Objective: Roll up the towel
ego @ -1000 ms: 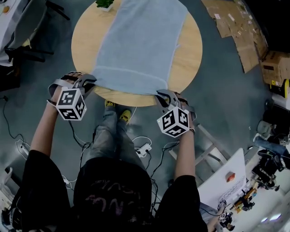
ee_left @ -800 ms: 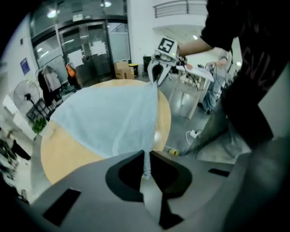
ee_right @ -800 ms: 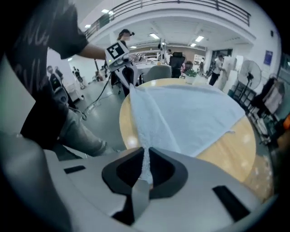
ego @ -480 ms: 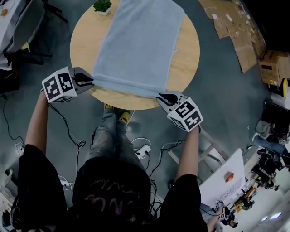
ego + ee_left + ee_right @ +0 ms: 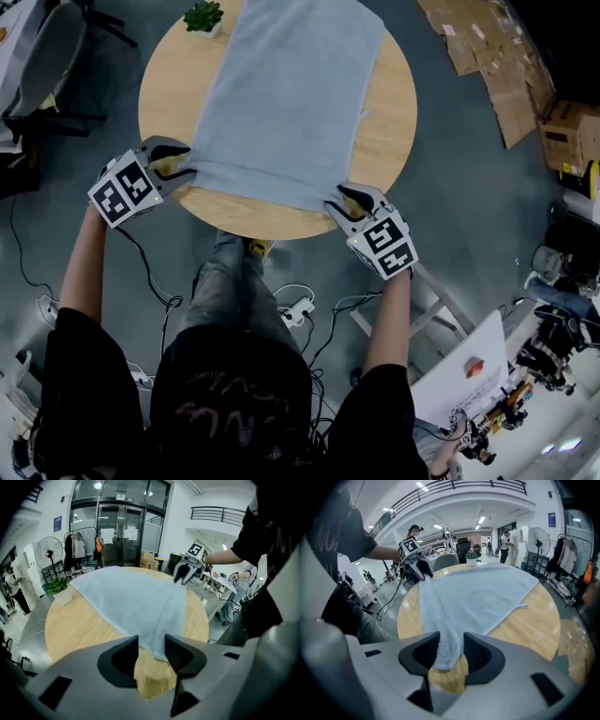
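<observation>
1. Left gripper [image 5: 179, 161]: its fingers [image 5: 119, 660] have just been opening and are now standing spread. One near corner of the towel [image 5: 281, 94] is lying loose between them.
2. Right gripper [image 5: 340, 200]: same deal, its fingers [image 5: 480, 656] are spread after just opening, with the other near corner bunching in the gap.
3. Versus a second ago, both grippers are sitting rolled over. The towel's near edge is lying further onto the round table [image 5: 389, 112], with bare wood showing in front.
4. Writing: the cubes [image 5: 124, 190] are only showing black-and-white square markers, and the shirt [image 5: 234, 403] print is too dim to read.
</observation>
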Motion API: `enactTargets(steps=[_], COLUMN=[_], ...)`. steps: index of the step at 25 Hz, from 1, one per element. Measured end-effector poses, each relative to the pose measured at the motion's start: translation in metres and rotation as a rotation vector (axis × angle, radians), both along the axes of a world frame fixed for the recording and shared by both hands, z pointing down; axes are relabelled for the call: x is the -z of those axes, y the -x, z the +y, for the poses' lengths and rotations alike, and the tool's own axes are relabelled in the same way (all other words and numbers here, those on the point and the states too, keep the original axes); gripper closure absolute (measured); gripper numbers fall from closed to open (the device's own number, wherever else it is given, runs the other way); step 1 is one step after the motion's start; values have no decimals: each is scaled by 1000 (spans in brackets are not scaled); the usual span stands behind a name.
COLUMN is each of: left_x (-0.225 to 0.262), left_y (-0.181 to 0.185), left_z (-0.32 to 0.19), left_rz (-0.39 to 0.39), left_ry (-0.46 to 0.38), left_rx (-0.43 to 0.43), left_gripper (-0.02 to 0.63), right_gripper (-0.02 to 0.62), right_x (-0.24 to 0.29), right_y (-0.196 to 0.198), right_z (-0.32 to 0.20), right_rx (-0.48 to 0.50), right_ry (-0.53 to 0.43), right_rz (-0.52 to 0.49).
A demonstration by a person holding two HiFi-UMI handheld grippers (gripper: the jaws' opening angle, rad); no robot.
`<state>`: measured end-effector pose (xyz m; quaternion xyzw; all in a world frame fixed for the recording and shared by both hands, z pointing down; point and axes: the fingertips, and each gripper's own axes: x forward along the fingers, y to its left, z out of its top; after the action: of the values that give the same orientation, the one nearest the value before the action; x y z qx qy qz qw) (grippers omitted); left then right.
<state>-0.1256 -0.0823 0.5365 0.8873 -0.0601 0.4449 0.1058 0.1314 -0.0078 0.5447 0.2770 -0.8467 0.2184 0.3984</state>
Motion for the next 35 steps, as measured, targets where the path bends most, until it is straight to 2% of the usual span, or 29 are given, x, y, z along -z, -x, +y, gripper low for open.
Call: enactTargets(steps=[3,6,8,10,12,14,16,19,23,27,29,31,33,35], left_x=[13,25,28,26,22,15,7,-2,7,35,56,70,68,52], left_y=[7,12,13,14,13,10,7,2,8,23,25,16,0,-13], left_z=[-4,-2,-3,-8,-12,-16,-18,-18,-21,-21,-11,17,45,53], left_rz=[59,120,148,157,145,109,52,-3,52,115,124,98,41,-29], left_ry=[8,90,129,129,107,44,-36,-125,-150,-162,-207,-263,-341,-429], left_rx=[27,73,116,162,174,163,137,88,131,160,124,9,-123,-194], left_gripper=[381,378,384,403,430,465,471,472,468,468,471,474,474,472], right_gripper=[358,359,367,388,412,434,440,440,434,440,440,442,442,423], right_x=[19,42,46,39,26,14,3,-1,29,69,85,90,76,47], right_y=[-8,-9,-13,-18,-20,-23,-25,-24,-23,-31,-24,-4,21,34], right_z=[-6,-7,-6,-3,-6,-17,-26,-36,-34,-21,-8,9,27,33], right_rx=[-54,-102,-133,-157,-179,-228,-263,-251,-235,-247,-194,-76,48,111], right_ry=[-86,-131,-117,-89,-65,-76,-99,-155,-286,-371,-416,-432,-424,-415], right_rz=[-12,-63,-84,-66,-43,-10,39,89,56,19,48,108,165,208])
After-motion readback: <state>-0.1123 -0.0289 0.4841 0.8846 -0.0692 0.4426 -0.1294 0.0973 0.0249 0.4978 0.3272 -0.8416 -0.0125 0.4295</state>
